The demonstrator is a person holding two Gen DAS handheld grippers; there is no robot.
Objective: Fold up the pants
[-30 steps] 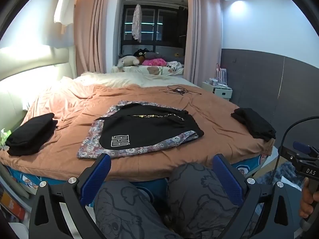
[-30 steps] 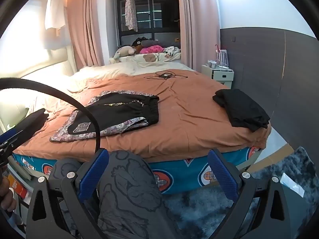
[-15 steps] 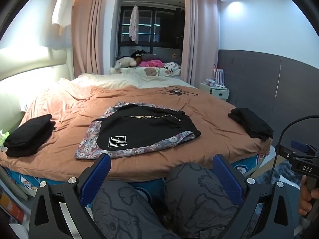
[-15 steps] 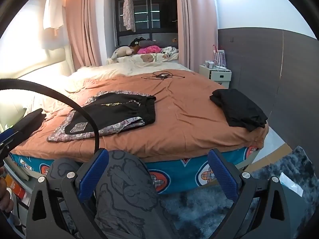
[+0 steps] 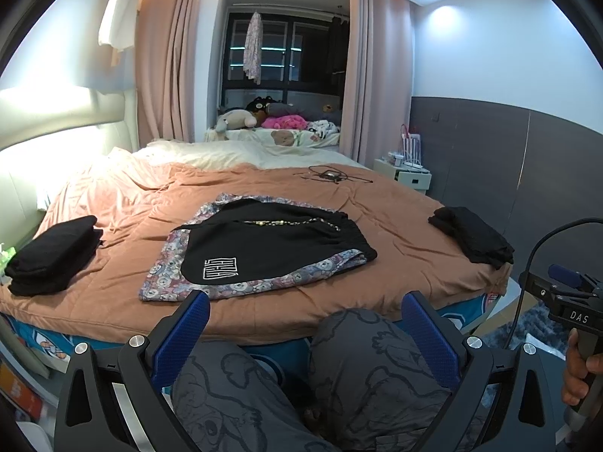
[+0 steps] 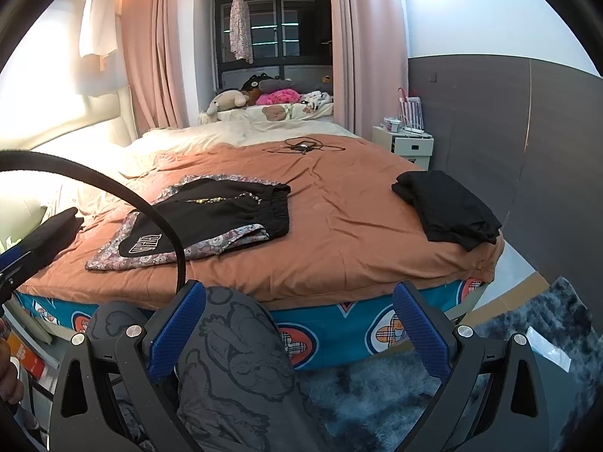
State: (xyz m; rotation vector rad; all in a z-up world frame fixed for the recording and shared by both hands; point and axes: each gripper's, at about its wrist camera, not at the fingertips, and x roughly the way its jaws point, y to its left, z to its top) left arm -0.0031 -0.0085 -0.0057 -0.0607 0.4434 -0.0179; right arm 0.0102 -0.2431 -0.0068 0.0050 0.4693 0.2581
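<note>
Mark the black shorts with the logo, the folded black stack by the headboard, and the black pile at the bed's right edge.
black shorts (image 5: 271,248): left wrist view, middle of fabric.
folded black stack (image 5: 52,254): left wrist view, top layer.
black pile (image 6: 450,203): right wrist view, centre.

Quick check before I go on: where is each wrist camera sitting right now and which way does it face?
Left wrist: low at the bed's near edge, facing the far window; open left gripper over the person's knees, right hand at right.
Right wrist: further right, facing the same way; open right gripper, one knee, rug.
Shared: black shorts on patterned pants, black folded pile.
</note>
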